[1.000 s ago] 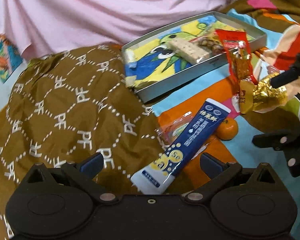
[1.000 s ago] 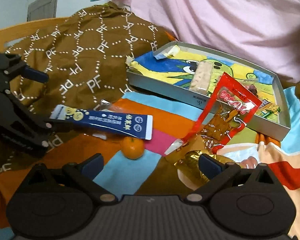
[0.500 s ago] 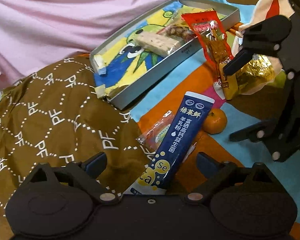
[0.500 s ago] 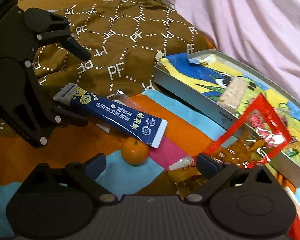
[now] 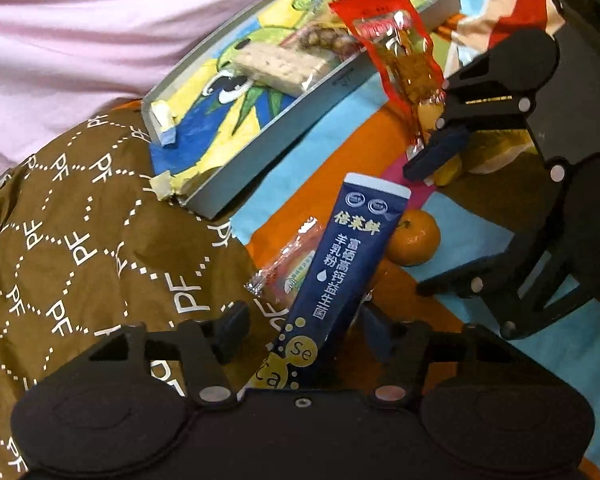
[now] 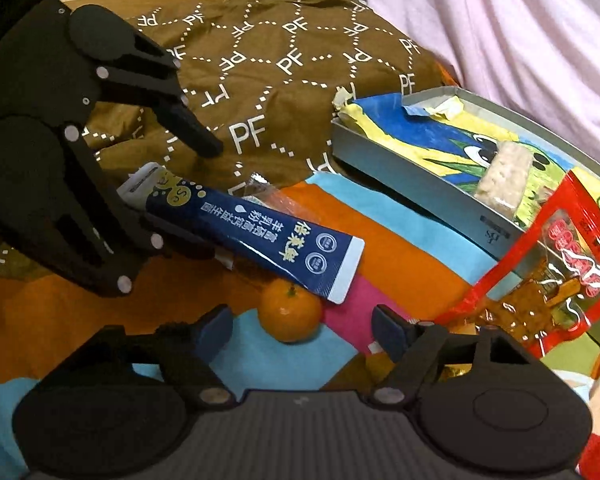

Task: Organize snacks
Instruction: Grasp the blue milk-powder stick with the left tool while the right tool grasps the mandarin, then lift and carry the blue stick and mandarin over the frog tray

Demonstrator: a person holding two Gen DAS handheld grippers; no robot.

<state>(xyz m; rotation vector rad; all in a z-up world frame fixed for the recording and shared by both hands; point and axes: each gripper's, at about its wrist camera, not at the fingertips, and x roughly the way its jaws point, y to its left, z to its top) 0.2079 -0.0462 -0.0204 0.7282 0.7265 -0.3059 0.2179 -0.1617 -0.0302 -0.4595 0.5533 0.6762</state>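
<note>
A long navy sachet lies between the fingers of my open left gripper; it also shows in the right wrist view. A small orange packet lies beside it. A mandarin sits between the fingers of my open right gripper, just ahead of them. The grey tin tray holds a pale cracker bar and a nut packet. A red snack pouch leans on the tray's front wall, with a gold wrapper below it.
A brown patterned cloth bulges on the left, against the tray's corner. A pink cloth lies behind the tray. The bedding is orange, blue and pink. The two grippers stand close together over the sachet and the mandarin.
Both grippers have moved forward and closer together. The sachet now lies deeper between my left fingers, and the mandarin is close in front of my right fingers. Both stay open.
</note>
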